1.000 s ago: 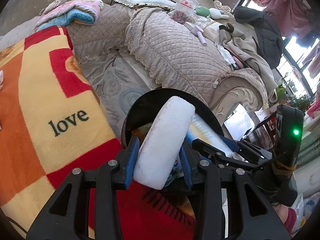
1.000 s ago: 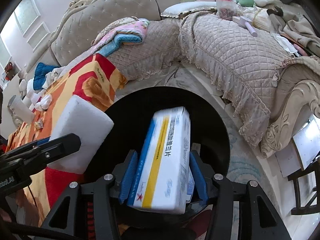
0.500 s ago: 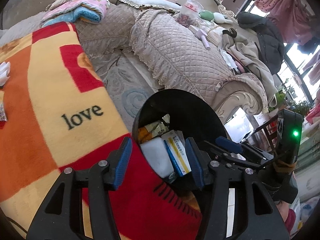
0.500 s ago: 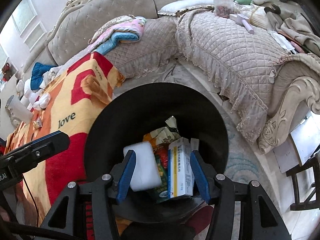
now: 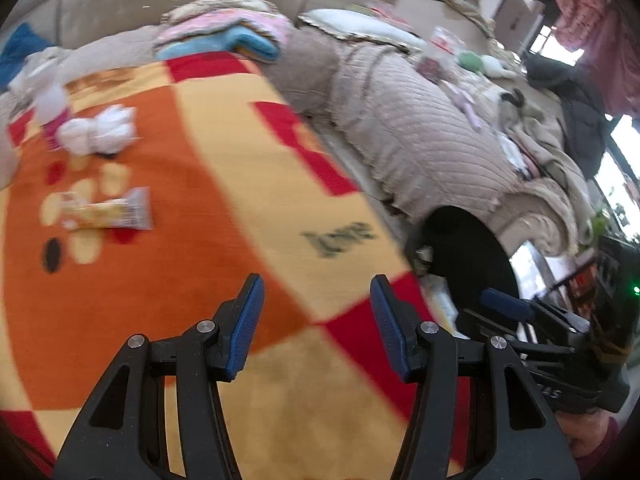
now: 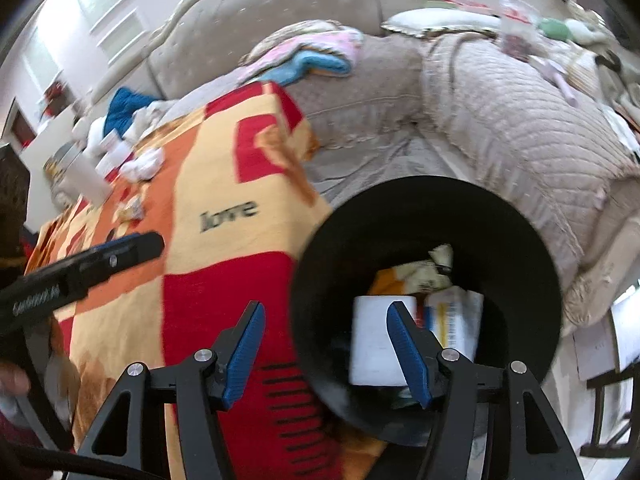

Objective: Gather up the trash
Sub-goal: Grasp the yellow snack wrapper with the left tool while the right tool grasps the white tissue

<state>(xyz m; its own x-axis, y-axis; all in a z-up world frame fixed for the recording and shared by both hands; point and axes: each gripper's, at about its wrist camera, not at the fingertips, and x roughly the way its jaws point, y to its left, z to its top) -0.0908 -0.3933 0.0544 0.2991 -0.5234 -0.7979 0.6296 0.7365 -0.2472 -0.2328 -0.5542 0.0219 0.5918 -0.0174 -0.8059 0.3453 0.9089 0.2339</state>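
Both claws swung leftward off the black bin (image 6: 516,240), left claw (image 5: 316,322) and right claw (image 6: 326,354) apart, seemingly empty

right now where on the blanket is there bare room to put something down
Free: the blanket stretch from the left gripper up to the "love" lettering. Crowded: the far-left end, with crumpled tissues and a snack wrapper. The black bin borders the blanket's right edge.
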